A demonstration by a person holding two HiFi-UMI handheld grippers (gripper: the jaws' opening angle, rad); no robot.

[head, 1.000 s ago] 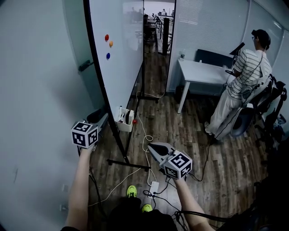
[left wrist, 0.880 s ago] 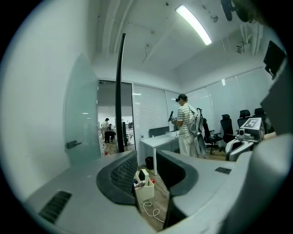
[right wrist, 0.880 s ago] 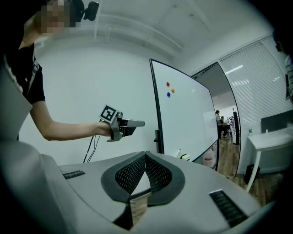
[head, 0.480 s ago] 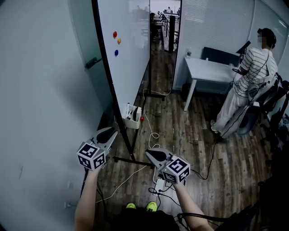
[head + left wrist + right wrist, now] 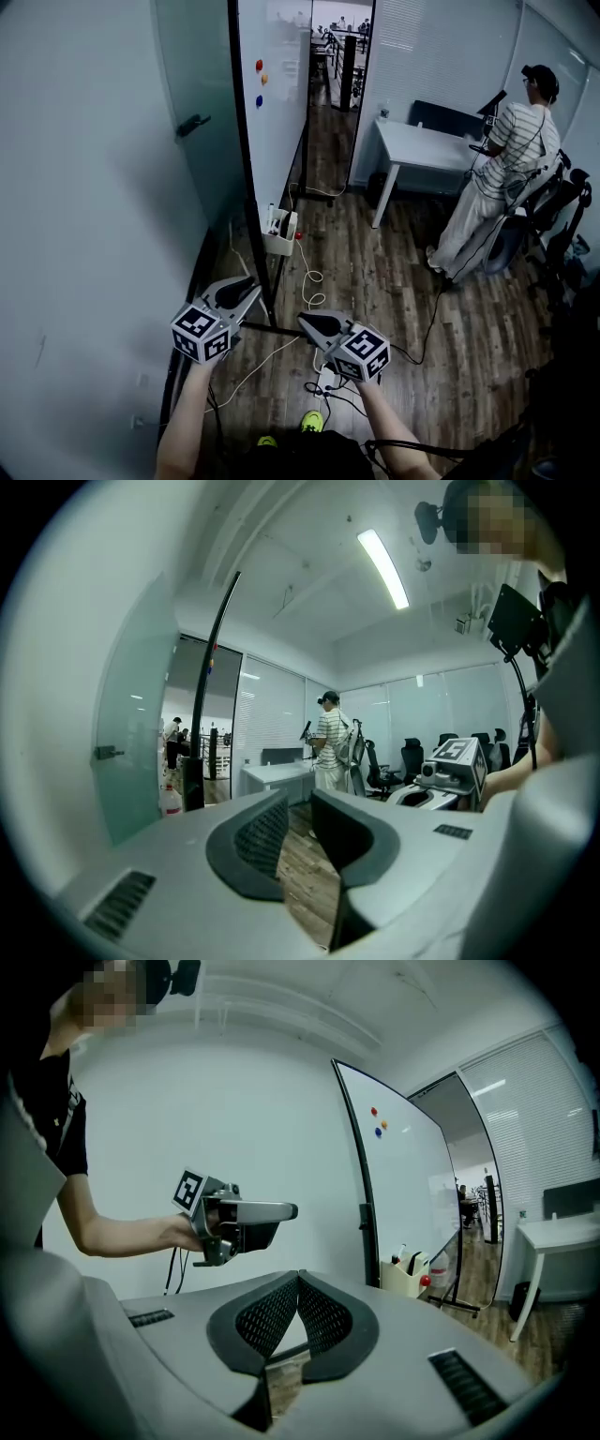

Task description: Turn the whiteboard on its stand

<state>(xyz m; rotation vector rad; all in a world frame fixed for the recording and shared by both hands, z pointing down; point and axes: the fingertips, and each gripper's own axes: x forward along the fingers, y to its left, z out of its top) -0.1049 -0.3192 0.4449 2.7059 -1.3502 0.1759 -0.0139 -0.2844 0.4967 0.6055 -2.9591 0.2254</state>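
We hold both grippers low at the foot of the whiteboard (image 5: 281,103).
It stands edge-on just ahead. Our left gripper (image 5: 240,291), jaws just closing yet apart and empty, sits beside its stand (image 5: 281,329); our right gripper (image 5: 316,324) is closed on nothing.

L gripper (image 5: 246,285) sits just left of whiteboard's (image 5: 274,112) near edge. Its jaws have just been closing: narrow gap, nothing between. R gripper (image 5: 306,322) just right of that edge, jaws together, empty. Both point approx level.
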